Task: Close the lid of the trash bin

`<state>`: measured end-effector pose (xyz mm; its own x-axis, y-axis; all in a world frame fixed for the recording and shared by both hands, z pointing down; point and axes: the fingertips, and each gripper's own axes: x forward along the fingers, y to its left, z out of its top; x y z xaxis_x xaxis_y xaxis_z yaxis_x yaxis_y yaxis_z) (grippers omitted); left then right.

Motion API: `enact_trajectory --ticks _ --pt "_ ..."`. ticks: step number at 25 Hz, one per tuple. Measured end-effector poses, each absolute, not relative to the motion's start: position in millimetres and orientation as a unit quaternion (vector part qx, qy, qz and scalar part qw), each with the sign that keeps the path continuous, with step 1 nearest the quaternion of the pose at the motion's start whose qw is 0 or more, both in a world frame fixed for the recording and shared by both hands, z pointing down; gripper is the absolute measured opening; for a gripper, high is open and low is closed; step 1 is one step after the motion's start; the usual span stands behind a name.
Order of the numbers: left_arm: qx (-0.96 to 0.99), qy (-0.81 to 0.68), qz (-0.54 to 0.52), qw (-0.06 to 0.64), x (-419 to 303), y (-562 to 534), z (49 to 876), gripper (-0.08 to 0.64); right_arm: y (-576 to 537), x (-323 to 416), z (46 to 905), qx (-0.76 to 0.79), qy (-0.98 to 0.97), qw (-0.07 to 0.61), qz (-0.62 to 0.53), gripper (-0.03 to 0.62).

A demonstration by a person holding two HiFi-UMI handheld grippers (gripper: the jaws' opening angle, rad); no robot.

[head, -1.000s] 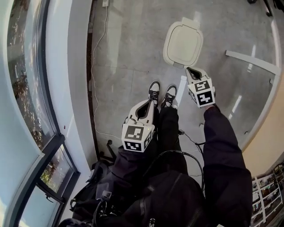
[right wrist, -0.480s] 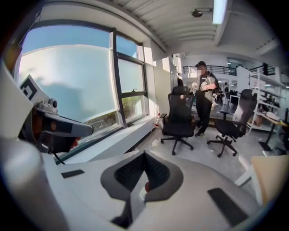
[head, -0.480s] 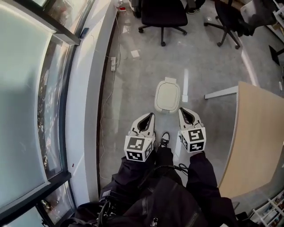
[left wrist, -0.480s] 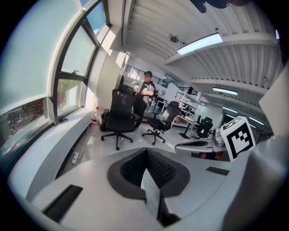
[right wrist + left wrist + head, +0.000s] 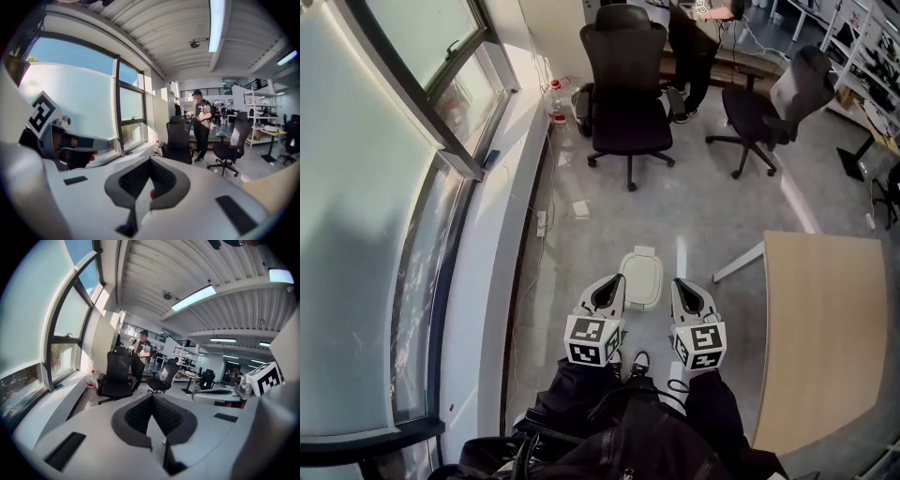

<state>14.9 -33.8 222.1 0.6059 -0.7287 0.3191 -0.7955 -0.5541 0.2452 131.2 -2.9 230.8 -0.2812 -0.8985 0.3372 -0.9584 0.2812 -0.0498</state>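
Observation:
The white trash bin [image 5: 641, 278] stands on the grey floor with its lid down flat, small and far below in the head view. Both grippers are held high above it, side by side and pointing forward. My left gripper [image 5: 615, 280] is shut with nothing between its pads, which meet at a point in the left gripper view [image 5: 152, 398]. My right gripper [image 5: 679, 284] is likewise shut and empty [image 5: 150, 161]. Neither touches the bin, and neither gripper view shows it.
A wooden table [image 5: 820, 328] fills the right side. Two black office chairs [image 5: 626, 89] [image 5: 769, 108] stand ahead, with a person [image 5: 202, 124] behind them. A window wall and sill [image 5: 441, 234] run along the left, with a power strip [image 5: 542, 223] on the floor.
Both grippers have risen from near the bin's lid to well above it and levelled out. The head view has lifted from the floor to the room. The lid stays down.

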Motion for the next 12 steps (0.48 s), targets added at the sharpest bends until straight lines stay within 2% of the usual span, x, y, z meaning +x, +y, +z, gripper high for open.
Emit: enact_trajectory --ticks 12 --pt "0.900 -0.425 0.036 0.087 38.4 -19.6 104.2 0.002 14.8 131.9 97.5 0.600 -0.799 0.036 0.010 0.006"
